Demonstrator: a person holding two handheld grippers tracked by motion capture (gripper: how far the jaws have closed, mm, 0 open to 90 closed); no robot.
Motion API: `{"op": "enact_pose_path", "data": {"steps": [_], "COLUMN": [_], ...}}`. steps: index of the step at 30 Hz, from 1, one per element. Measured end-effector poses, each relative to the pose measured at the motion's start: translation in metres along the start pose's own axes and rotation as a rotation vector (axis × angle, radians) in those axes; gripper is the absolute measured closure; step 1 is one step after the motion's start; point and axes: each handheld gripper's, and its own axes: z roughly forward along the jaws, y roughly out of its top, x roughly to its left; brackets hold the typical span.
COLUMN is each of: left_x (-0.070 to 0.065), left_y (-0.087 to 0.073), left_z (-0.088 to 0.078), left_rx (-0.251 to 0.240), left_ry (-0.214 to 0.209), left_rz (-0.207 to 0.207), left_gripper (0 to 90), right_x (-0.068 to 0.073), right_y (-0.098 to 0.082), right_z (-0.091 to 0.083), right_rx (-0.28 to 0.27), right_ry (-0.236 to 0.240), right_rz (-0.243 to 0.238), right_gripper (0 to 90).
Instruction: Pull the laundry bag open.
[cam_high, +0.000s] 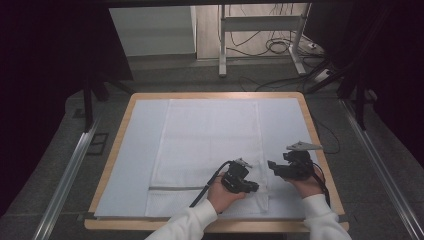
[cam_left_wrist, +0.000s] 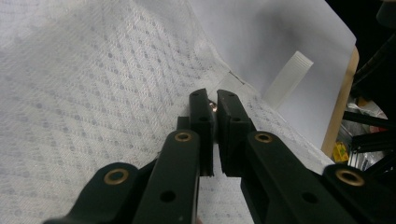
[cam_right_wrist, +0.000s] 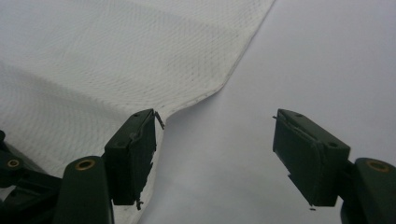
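Overhead, two hand-held grippers: left (cam_high: 254, 187) pinched on one white towel (cam_high: 210, 135), right (cam_high: 272, 166) agape.

High overview; two close gripper views, shared towel (cam_high: 210, 145).

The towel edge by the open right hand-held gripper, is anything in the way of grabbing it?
Nothing visible. The right hand-held gripper is open beside the towel edge, with bare sheet between.

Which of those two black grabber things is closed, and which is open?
The left gripper has its jaws nearly together over the white towel; the right gripper has its jaws wide apart.
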Motion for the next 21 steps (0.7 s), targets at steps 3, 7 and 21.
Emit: {"op": "enact_pose_path", "data": {"steps": [3,7,21], "left_x": [-0.001,-0.002,-0.002], "left_y": [0.0,0.0,0.001], "left_z": [-0.003,-0.006,-0.024], "left_rx": [-0.008,-0.019,-0.06], "left_ry": [0.001,-0.007,-0.03], "left_rz": [0.013,0.018,0.02], "left_gripper": [86.6,86.6,86.6], "right_x": [0.0,0.002,0.006], "right_y": [-0.002,-0.002,-0.001], "right_z": [-0.003,-0.004,-0.007], "right_rx": [0.006,0.02,0.035], "right_ry": [0.018,0.046,0.09], "right_rz": [0.017,0.036,0.075], "right_gripper": [28.8,28.7,28.5]}}
